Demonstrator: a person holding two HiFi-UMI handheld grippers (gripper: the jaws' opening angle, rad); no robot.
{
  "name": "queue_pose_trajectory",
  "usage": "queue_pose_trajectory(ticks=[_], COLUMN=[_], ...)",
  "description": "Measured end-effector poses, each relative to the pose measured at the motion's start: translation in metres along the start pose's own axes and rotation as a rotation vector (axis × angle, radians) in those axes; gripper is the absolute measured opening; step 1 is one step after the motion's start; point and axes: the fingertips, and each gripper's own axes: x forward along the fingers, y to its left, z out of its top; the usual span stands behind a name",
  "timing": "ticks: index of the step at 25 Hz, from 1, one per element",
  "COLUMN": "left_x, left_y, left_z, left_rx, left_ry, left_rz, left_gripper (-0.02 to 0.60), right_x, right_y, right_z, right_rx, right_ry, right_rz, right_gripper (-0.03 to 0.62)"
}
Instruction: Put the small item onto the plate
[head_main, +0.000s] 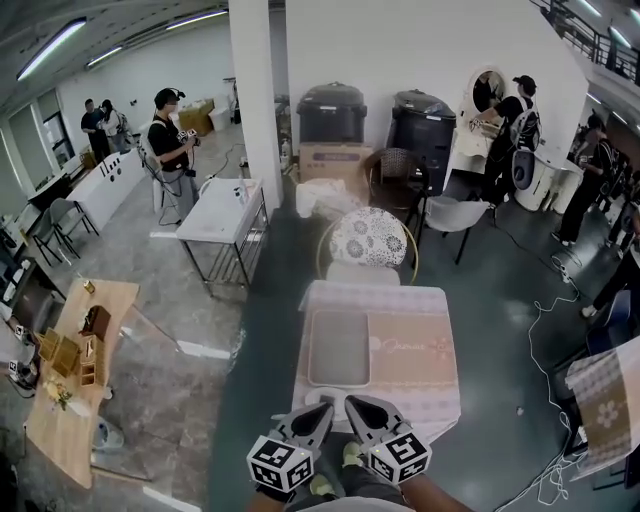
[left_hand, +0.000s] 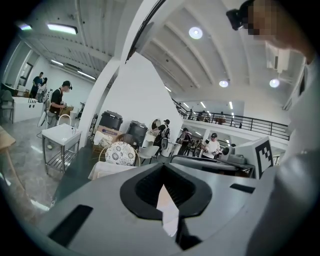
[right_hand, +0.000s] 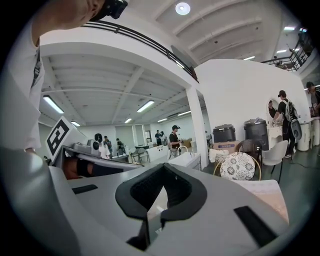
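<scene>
A grey rectangular plate (head_main: 338, 347) lies on the left half of a small table (head_main: 420, 385) with a pale pink cloth. No small item shows on the table in any view. Both grippers are held low against the person's body, short of the table's near edge and pointing towards it. My left gripper (head_main: 322, 410) has its jaws together with nothing between them, and so does my right gripper (head_main: 357, 405). In the left gripper view my left gripper (left_hand: 163, 169) points over the table (left_hand: 107, 170). In the right gripper view my right gripper (right_hand: 166, 169) points left of the table (right_hand: 267, 192).
A chair with a floral cushion (head_main: 368, 238) stands at the table's far side, with bins (head_main: 332, 112) and a pillar (head_main: 256, 90) behind. A white metal table (head_main: 222, 212) is at the left, a wooden bench (head_main: 70, 370) further left. People stand around the room; cables (head_main: 545, 330) lie at the right.
</scene>
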Motion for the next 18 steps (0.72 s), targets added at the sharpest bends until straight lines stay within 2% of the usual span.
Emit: queue_pose_trajectory(ticks=[18], left_x=[0.014], left_y=[0.007], left_z=[0.009], left_rx=[-0.009], left_ry=[-0.012], left_rz=[0.007], left_gripper=[0.006], right_x=[0.011], right_y=[-0.011], right_z=[0.005], right_rx=[-0.026], right_ry=[0.006], right_rz=[0.004], right_gripper=[0.014])
